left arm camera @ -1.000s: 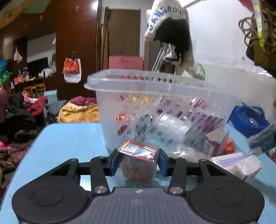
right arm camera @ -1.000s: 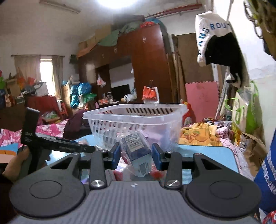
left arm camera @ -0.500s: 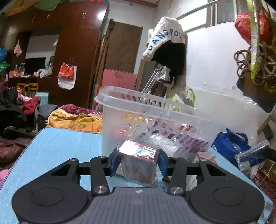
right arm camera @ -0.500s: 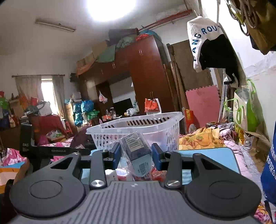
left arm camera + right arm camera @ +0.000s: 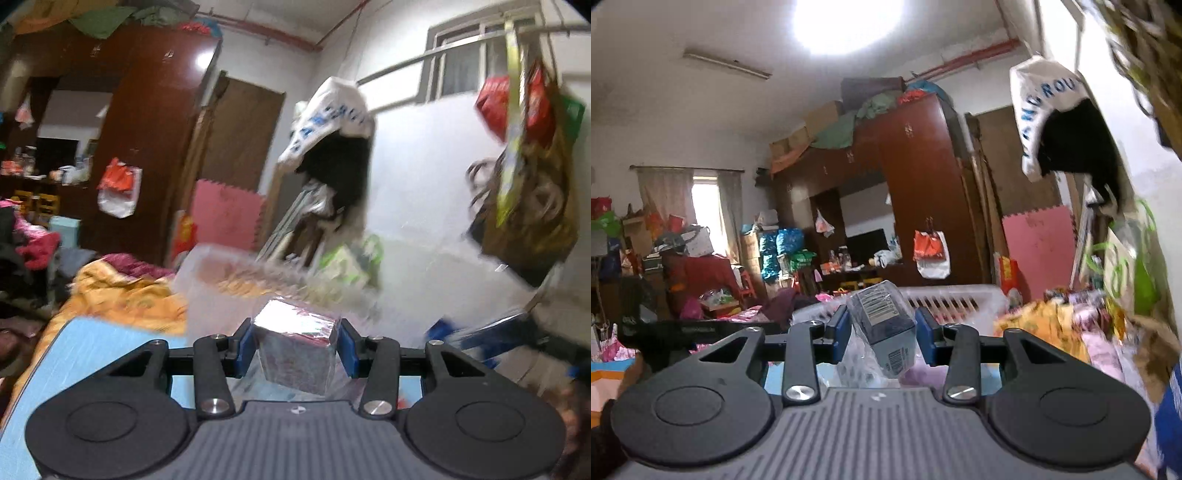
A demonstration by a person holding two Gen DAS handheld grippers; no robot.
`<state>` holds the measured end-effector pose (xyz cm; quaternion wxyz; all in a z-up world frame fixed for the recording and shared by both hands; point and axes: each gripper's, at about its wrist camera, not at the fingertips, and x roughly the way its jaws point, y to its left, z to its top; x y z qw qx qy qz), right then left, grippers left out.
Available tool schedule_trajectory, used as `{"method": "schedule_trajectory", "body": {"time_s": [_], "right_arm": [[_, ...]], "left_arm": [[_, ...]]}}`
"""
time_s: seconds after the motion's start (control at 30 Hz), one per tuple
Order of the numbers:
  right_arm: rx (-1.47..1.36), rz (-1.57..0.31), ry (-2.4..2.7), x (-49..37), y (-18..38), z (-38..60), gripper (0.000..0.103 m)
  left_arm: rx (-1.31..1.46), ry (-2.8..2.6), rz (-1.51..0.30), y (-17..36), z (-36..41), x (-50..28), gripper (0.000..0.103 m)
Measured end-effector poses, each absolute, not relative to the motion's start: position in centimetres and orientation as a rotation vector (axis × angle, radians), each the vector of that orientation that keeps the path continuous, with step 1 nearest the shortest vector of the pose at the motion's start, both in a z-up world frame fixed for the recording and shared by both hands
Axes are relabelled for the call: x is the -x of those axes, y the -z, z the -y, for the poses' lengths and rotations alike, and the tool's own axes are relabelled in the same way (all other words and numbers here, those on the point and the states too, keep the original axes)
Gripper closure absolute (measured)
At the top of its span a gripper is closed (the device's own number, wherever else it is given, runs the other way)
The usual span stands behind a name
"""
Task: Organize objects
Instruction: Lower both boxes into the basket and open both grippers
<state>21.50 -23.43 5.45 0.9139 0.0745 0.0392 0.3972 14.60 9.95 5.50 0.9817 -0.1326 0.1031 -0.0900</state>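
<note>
Basket (image 5: 945, 299) on table (image 5: 92, 343), behind box (image 5: 295, 350) & pack (image 5: 882, 325) in jaws

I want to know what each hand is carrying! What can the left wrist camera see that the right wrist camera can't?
Only the left wrist view: the left gripper clamped on a shiny foil-wrapped box, above a blue table.

Only the right wrist view: the right gripper clamped on a dark blue barcoded packet, plus a curtained window.

Both views: the white plastic basket and the pink foam mat.
</note>
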Motion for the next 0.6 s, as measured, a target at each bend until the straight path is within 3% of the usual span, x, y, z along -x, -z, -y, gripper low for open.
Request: {"method": "schedule_trajectory", "body": {"time_s": [0.17, 0.37, 0.4, 0.43, 0.5, 0.57, 0.6], "right_arm": [[-0.068, -0.083, -0.801, -24.1, -8.6, 18.1, 0.061], [0.023, -0.151, -0.731, -27.5, -8.8, 13.9, 0.06], [0.036, -0.165, -0.731, -27.9, -8.7, 13.6, 0.057], [0.047, -0.172, -0.731, -28.2, -8.5, 13.4, 0.052], [0.082, -0.155, -0.704, -28.3, -8.0, 13.3, 0.019], [0.084, -0.126, -0.67, -27.3, -7.7, 14.2, 0.009], [0.07, -0.124, -0.678, -26.7, -7.7, 15.1, 0.009]], "left_arm": [[0.255, 0.149, -0.207, -11.6, -8.8, -18.8, 0.053], [0.226, 0.039, -0.314, -12.2, -7.7, -25.1, 0.051], [0.211, 0.032, -0.331, -11.9, -7.6, -25.9, 0.039], [0.199, 0.035, -0.353, -11.5, -7.5, -26.6, 0.02], [0.192, 0.051, -0.41, -10.4, -7.9, -27.8, 0.017], [0.243, 0.03, -0.403, -9.5, -8.9, -27.1, 0.019], [0.261, 0.03, -0.384, -9.4, -9.2, -26.1, 0.019]]}}
